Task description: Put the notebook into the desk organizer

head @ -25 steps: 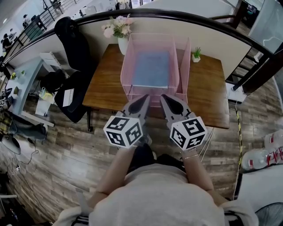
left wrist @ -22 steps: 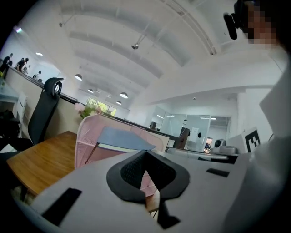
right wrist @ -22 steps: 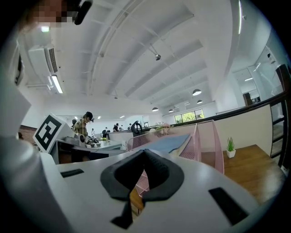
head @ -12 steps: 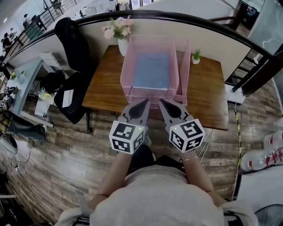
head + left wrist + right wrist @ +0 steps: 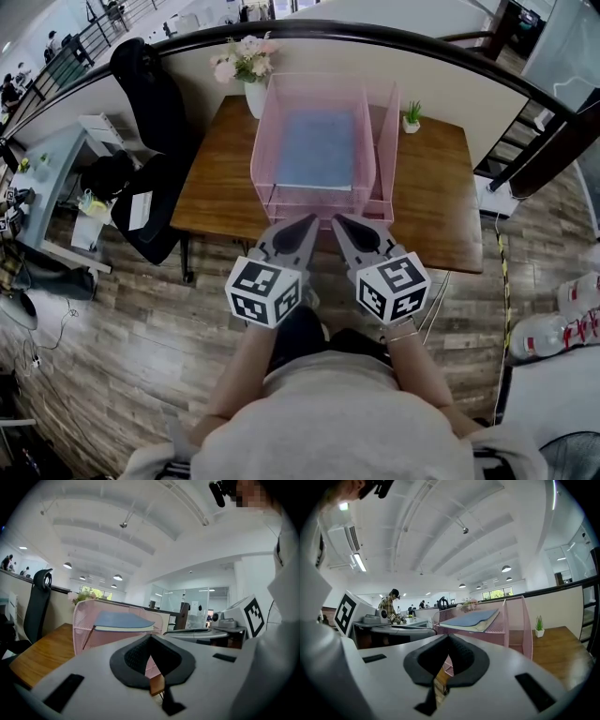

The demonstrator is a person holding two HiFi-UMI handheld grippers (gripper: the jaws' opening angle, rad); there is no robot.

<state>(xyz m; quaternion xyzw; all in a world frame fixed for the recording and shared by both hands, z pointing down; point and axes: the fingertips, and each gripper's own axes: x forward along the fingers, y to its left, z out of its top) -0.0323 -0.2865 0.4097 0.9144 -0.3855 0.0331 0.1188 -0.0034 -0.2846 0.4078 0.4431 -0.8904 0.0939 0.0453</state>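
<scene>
Wooden table point(image 5: 217, 192) carries the pink desk organizer point(image 5: 262, 141), the blue notebook point(image 5: 317, 150) flat in its top tray point(image 5: 281, 187). Left tongs point(image 5: 307, 222) and right tongs point(image 5: 337, 221) hang pressed together, empty, near its front; a careless nudge could shift it.

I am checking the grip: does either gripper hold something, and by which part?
Nothing is held. The left gripper and right gripper are shut and empty; the notebook lies in the desk organizer.

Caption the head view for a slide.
Blue notebook in the pink desk organizer on a wooden desk; left tongs and right tongs shut, empty, at its near edge.
</scene>
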